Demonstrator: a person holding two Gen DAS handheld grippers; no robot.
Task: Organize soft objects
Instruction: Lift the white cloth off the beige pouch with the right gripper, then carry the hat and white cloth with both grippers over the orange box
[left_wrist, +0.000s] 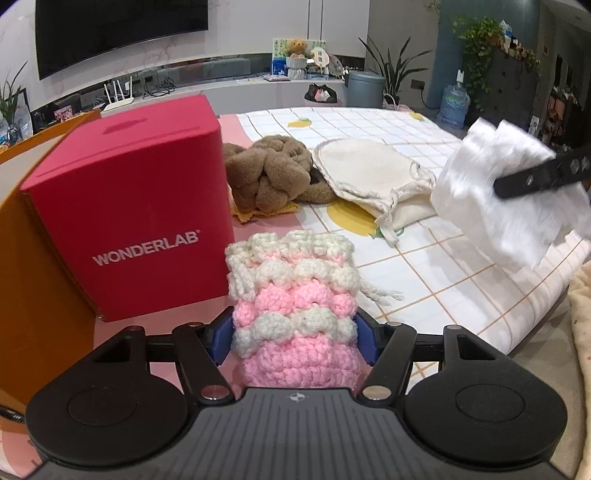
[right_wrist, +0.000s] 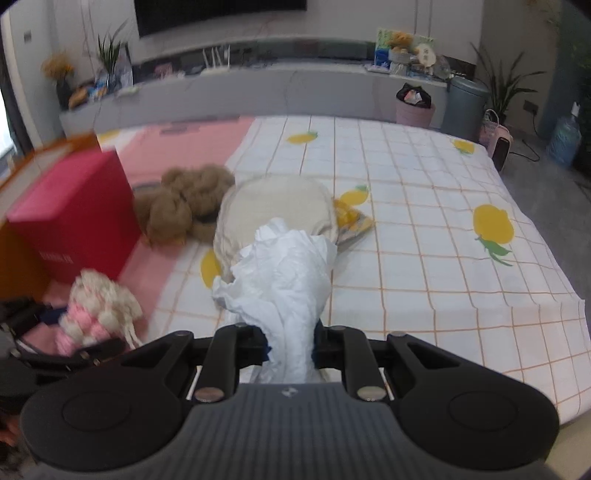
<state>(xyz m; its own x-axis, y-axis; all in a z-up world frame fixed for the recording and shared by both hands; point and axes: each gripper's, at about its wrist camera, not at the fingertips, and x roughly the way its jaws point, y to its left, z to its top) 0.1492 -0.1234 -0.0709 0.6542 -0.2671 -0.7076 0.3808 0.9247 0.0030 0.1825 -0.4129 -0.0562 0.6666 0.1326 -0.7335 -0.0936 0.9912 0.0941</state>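
Pick-up step: our left gripper (left_wrist: 294, 338) fingers clasp the pink-and-cream crochet pouch (left_wrist: 293, 295) beside the red box (left_wrist: 125, 206); right gripper (right_wrist: 290, 345) pinches crumpled white cloth (right_wrist: 284, 273) above the bed (right_wrist: 424, 221). Next, we judge, stow both.

The red box (left_wrist: 125, 206) front reads "WONDERLAB".

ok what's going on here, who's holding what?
A person with two handheld grippers is sorting soft things on a bed. The left gripper holds a pink and cream crochet pouch beside a red box. The right gripper is clamped on a crumpled white cloth, held clear of the sheet. A brown plush and a cream bag lie on the bed.
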